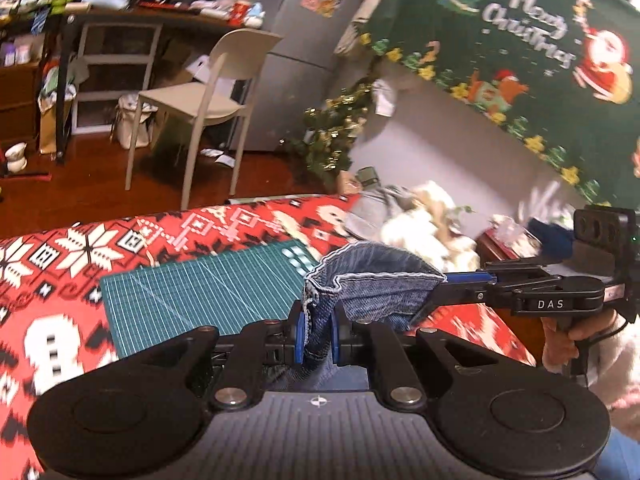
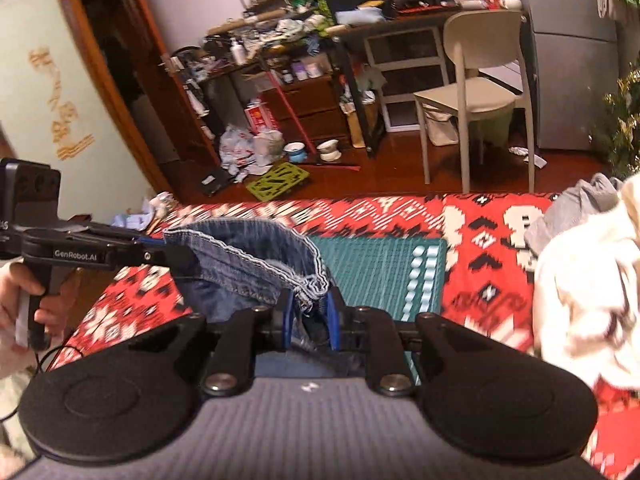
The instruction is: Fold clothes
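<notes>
In the left wrist view, our left gripper [image 1: 315, 334] at lower centre pinched the jeans [image 1: 372, 284] by a hemmed edge, while our right gripper [image 1: 430, 300], reaching in from the right of the frame, clamped the same edge further along. We judged that this held the denim taut between them, lifted over the green mat [image 1: 192, 296] on the red-clothed desk [image 1: 60, 264].

In the right wrist view, the right gripper [image 2: 310, 322] nipped the hem at lower centre; the left gripper [image 2: 176, 254] gripped it at centre left. White clothes [image 2: 584, 280] lay at the right.
</notes>
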Demonstrator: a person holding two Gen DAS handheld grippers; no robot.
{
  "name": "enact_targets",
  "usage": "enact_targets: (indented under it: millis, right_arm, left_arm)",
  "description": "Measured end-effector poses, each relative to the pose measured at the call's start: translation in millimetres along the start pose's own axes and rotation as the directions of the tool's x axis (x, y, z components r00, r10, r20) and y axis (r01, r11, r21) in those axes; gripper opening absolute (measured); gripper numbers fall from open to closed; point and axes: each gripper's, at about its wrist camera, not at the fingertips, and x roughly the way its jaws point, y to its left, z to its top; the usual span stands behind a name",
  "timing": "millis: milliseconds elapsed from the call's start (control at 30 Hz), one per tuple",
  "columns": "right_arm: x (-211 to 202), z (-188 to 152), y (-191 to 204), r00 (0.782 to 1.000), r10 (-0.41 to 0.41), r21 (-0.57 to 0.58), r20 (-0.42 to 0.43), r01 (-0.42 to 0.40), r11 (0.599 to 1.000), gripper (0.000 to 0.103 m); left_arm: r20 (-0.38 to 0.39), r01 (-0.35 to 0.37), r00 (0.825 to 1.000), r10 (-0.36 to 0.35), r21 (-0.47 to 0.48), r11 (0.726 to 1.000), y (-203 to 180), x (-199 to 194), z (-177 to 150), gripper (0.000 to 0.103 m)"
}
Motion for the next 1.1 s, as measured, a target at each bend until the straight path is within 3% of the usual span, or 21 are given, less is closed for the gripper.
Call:
enact_targets:
  millis: [267,567,800,967,1100]
  right_arm:
    - [-60.3,-84.5,37.8,0.999,0.032,0.015,-0.039,-0.031,0.999,0.019]
    - [-50.5,-175.2,58.3,0.987,-0.015,-0.046,-0.159,0.008,0.999,0.021]
    - [-42.3,-197.7,59.8,0.986,-0.028,-0.115,-0.163,0.009,0.993,0.024]
    - [-51.0,-194.7,48.8,0.988,-0.012,-0.067,-0.152,0.002,0.998,0.026]
    - [-63.7,-190.2,34.6,0.992,0.012,0.009,-0.125,-0.011,1.0,0.026]
  left_arm:
    - [-0.062,-0.009,0.998,0.014,0.087,0.996,-52.9,-40.4,-70.8,0.014]
    - [-0.217,-0.065,0.973,0.083,0.087,0.994,-60.0,-20.7,-148.0,0.017]
    - [-0.234,-0.111,0.963,0.133,0.106,0.988,-60.0,-14.3,-166.8,0.02]
    - [-0.256,-0.136,0.95,0.177,0.171,0.976,-65.6,-25.3,-174.0,0.036]
    - [-0.273,-0.138,0.944,0.188,0.191,0.972,-62.1,-39.7,-178.7,0.036]
